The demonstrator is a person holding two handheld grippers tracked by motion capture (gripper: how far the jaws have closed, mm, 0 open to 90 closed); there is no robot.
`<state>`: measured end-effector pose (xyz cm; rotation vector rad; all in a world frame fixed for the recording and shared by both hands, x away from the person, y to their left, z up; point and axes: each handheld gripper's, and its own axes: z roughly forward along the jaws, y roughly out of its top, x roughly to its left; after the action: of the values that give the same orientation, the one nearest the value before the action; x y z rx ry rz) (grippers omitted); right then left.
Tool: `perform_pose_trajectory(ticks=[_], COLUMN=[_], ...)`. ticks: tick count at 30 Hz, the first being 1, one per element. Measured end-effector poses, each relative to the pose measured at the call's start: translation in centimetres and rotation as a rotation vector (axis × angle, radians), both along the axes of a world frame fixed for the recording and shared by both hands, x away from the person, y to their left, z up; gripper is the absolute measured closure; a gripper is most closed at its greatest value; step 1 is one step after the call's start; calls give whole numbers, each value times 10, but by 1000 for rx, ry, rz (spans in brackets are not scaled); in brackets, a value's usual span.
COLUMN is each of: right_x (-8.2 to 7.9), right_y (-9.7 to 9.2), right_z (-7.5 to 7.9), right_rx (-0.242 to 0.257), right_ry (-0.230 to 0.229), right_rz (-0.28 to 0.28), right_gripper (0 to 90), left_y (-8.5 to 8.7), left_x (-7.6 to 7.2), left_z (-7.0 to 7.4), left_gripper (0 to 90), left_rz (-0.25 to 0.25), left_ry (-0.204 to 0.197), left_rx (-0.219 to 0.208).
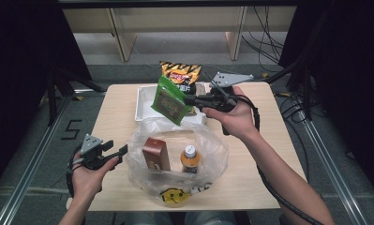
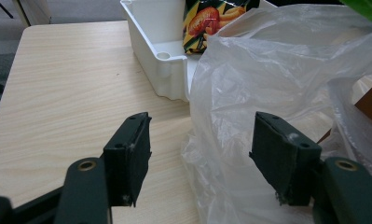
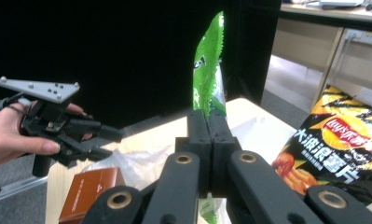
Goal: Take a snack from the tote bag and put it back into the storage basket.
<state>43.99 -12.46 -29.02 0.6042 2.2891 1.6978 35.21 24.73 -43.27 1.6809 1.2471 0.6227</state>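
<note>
left gripper (image 1: 120,152): jaws open, at left edge of plastic bag (image 1: 213,150) on the surface | green packet (image 1: 168,99): in the air above bag's far rim | right gripper (image 1: 190,99): jaws clamped on packet's edge, right of it

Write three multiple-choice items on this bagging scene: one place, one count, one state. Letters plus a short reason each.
1. Where is the green foil snack packet?
A. flat in the white plastic tray
B. in the air above the clear plastic bag
C. on the floor

2. How many items stand inside the clear plastic bag?
A. two
B. none
C. four

3. How do the left gripper's jaws stand?
A. clamped on a bottle
B. apart, beside the bag's film
C. shut on nothing

Answers:
1 B: the right gripper pinches the packet, in the high view above the bag.
2 A: a brown carton and an orange drink bottle.
3 B: a wide gap shows between the pads.
</note>
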Motion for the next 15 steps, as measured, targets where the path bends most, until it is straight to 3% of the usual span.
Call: perform_pose_trajectory(ticks=[3,4,6,8,9,12,13,15], right_x=[1,2,1,4,4,12,12,21], right_y=[-1,-1,-1,-1,-1,1,2,4], right_z=[4,6,7,10,10,10,10,7], right_rx=[12,15,17,20,23,8,8,-6], right_ry=[11,-5,14,-17,0,-25,0,-16], right_rz=[-15,-12,-18,-24,-29,-25,-40,-43], right_gripper=[900,900,900,900,900,900,900,900], left_y=[0,0,0,0,0,0,0,0], left_x=[0,0,0,0,0,0,1,0], left_z=[0,0,0,0,0,0,0,0], left_gripper=[368,368,368,368,368,368,368,369], left_rz=[0,-1,1,4,3,0,-11,-8], left_ry=[1,0,0,0,0,-2,-14,-13], left_rx=[0,1,-2,-4,-4,-4,-6,-8])
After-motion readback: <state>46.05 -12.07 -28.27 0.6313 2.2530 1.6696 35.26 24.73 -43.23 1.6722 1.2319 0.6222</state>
